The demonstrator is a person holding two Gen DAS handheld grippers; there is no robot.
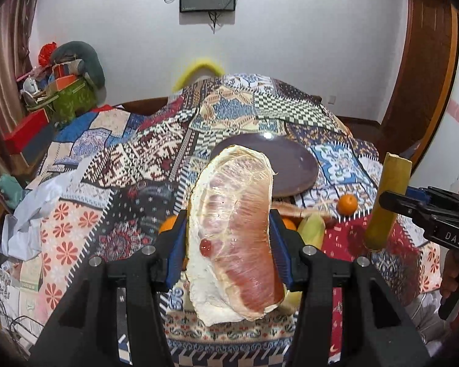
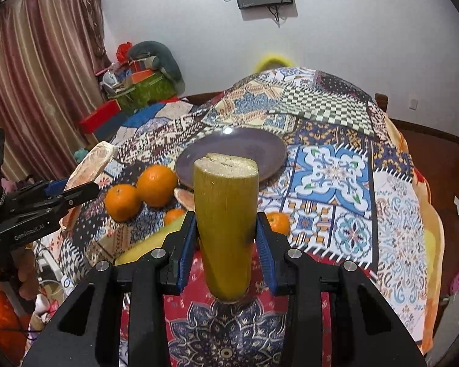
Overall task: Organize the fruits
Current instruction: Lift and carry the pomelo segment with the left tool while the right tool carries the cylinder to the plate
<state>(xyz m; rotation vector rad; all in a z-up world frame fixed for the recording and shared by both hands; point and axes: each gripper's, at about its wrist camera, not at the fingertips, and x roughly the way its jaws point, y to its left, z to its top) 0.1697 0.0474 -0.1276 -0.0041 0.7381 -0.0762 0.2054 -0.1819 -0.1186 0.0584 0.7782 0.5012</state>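
Left gripper (image 1: pixel 229 241) has its jaws clamped on a wrapped pomelo wedge (image 1: pixel 234 238); right gripper (image 2: pixel 226 244) pinches a sugarcane piece (image 2: pixel 226 223) upright, both lifted, seemingly bound for the purple plate (image 2: pixel 260 146) at twelve o'clock.

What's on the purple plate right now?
The purple plate looks bare where visible. The sugarcane piece in the right gripper hides its near edge, so that part cannot be checked.

Each wrist camera sits close behind its own fingers, facing obliquely down across the patchwork cloth (image 1: pixel 76 214) toward the far wall. Both views share the purple plate (image 1: pixel 290 159) (image 2: pixel 260 150), and each catches the other gripper at its edge.
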